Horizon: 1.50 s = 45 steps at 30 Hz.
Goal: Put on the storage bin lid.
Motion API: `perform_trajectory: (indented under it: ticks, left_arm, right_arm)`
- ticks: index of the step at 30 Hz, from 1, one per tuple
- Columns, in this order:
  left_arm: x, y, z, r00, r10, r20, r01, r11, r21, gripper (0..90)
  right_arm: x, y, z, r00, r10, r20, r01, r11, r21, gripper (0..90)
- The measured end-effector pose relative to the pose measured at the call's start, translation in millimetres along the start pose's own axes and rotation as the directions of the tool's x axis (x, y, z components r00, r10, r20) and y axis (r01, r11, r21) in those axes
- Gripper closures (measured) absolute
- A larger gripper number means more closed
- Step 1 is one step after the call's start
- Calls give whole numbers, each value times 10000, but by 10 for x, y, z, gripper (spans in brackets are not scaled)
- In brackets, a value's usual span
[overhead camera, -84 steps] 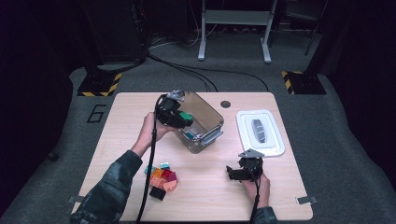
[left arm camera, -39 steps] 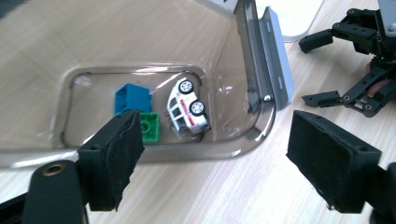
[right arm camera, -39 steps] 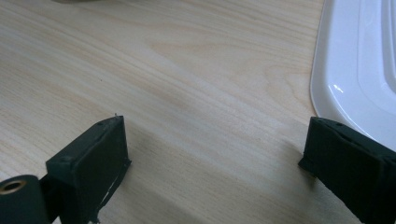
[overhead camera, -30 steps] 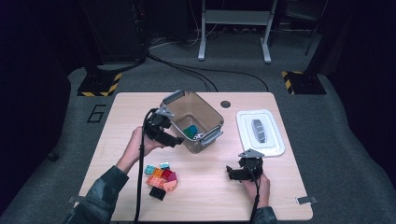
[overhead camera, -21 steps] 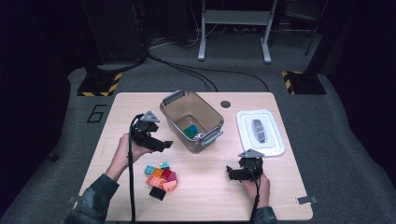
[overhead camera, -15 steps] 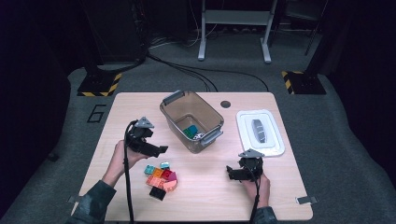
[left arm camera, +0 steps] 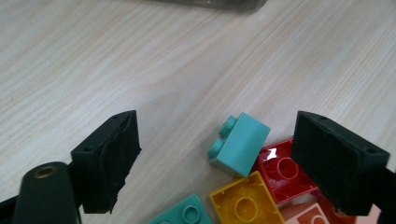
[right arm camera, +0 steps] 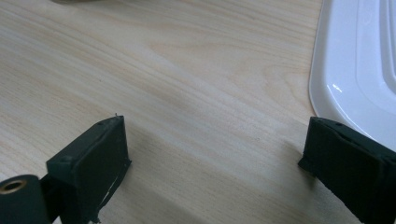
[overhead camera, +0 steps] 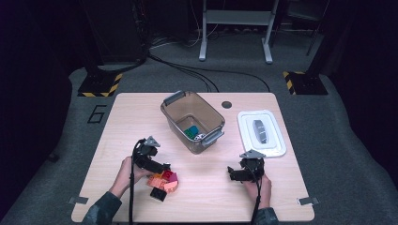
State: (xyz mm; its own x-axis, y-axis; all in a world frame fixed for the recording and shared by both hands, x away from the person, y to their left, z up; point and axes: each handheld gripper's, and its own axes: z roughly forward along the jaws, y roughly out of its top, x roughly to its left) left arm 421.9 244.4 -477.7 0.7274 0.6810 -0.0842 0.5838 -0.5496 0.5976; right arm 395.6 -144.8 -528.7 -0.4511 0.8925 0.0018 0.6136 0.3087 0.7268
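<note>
A small pile of toy bricks [overhead camera: 164, 180] lies on the wooden table [overhead camera: 117, 117] near its front left. In the left gripper view a teal brick [left arm camera: 238, 142] lies on its side between the jaws, beside a red brick [left arm camera: 282, 170] and a yellow brick [left arm camera: 243, 203]. My left gripper [left arm camera: 219, 163] hangs low over them, open, and its jaws have just been closing; the pads do not touch the teal brick. In the high view this left gripper [overhead camera: 162, 167] sits at the pile's far edge. My right gripper [right arm camera: 215, 168] rests open over bare wood.
A clear plastic bin [overhead camera: 192, 119] with grey handles stands at the table's middle back, with a green brick [overhead camera: 190, 131] inside. A white lid [overhead camera: 260, 133] lies to its right, and the lid [right arm camera: 355, 70] edges the right gripper view.
My left gripper has left the bin's rim, moved toward the near left and come down over the brick pile. The right gripper has stayed where it was.
</note>
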Motion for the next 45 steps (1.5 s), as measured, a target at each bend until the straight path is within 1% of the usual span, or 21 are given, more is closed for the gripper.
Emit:
perform_trajectory:
  ticks: [1, 2, 3, 4, 5, 6, 8, 9, 10, 15, 19, 21, 22, 23, 25, 28, 31, 34, 38, 39, 45]
  left_arm:
    - [7, -8, 5, 10000, 15, 99, -15, 10000, 18, 242]
    - [11, -15, 7, 9998, 84, 204, -85, 10000, 45, 264]
    - [10, -23, 13, 9995, -12, 318, 12, 10000, -9, 286]
    - [16, -27, 14, 9992, 23, 400, -23, 10000, 2, 339]
    - [12, -33, 20, 9991, 32, 431, -32, 10000, 6, 362]
    - [13, -40, 28, 9984, 33, 566, -33, 10000, -10, 370]
    - [11, -48, 42, 9985, 134, 532, -143, 9998, 171, 421]
    - [10, -56, 55, 9984, 136, 547, -142, 9998, 106, 435]
    - [8, -59, 57, 9983, 134, 564, -144, 9997, 179, 447]
    - [-3, -76, 64, 9982, 240, 543, -247, 9996, 128, 577]
    - [-6, -83, 69, 9974, 222, 679, -235, 9996, 178, 647]
    - [1, -82, 74, 9973, 222, 693, -237, 9995, 213, 645]
    - [-2, -80, 84, 9980, 98, 627, -112, 9997, 219, 627]
    - [0, -80, 90, 9978, 113, 651, -133, 9995, 295, 623]
    - [2, -81, 103, 9981, 180, 593, -204, 9990, 402, 642]
    - [-2, -78, 102, 9983, 204, 552, -224, 9991, 357, 655]
    - [-4, -74, 89, 9991, 117, 410, -126, 9997, 224, 665]
    - [-1, -72, 72, 9991, 50, 421, -57, 9998, 164, 672]
    - [5, -60, 32, 9993, 139, 344, -141, 9999, 61, 672]
    - [5, -59, 26, 9994, 97, 337, -96, 9999, -47, 673]
    - [18, -24, -34, 9998, 99, 185, -94, 9996, -282, 674]
  right_arm:
    - [-1, 0, 0, 10000, 0, 4, 0, 10000, -6, 57]
    - [1, 0, -1, 10000, 21, 2, -21, 10000, 10, 57]
    - [-1, 0, 1, 10000, -9, 6, 9, 10000, -17, 57]
    - [1, 0, 0, 10000, 11, 1, -11, 10000, 6, 57]
    - [1, 0, 0, 10000, 22, 4, -22, 10000, 7, 57]
    - [-2, 0, 1, 10000, -22, 3, 22, 10000, -14, 57]
    - [0, 0, 1, 10000, 2, 0, -2, 10000, -3, 57]
    - [-4, 0, 3, 10000, -58, 4, 58, 10000, -40, 57]
    - [-3, 0, 3, 10000, -43, 4, 43, 10000, -33, 57]
    - [-2, 0, 2, 10000, -32, 4, 32, 10000, -22, 57]
    - [-1, 0, 1, 10000, -7, 8, 7, 10000, -14, 57]
    - [-4, 0, 3, 10000, -53, 4, 53, 10000, -43, 58]
    - [-4, 0, 3, 10000, -48, 8, 48, 10000, -42, 58]
    - [-5, 0, 3, 10000, -47, 8, 47, 10000, -40, 58]
    - [-5, 0, 2, 10000, -35, 14, 35, 10000, -49, 59]
    - [-6, 0, 3, 10000, -50, 13, 50, 10000, -55, 59]
    - [-7, 0, 3, 10000, -58, 13, 58, 10000, -56, 59]
    - [-6, 0, 2, 10000, -46, 16, 46, 10000, -50, 59]
    - [-6, 0, 3, 10000, -49, 12, 49, 10000, -53, 59]
    - [-7, 1, 3, 10000, -57, 16, 57, 10000, -51, 59]
    - [-7, 1, 2, 10000, -57, 7, 57, 10000, -45, 59]
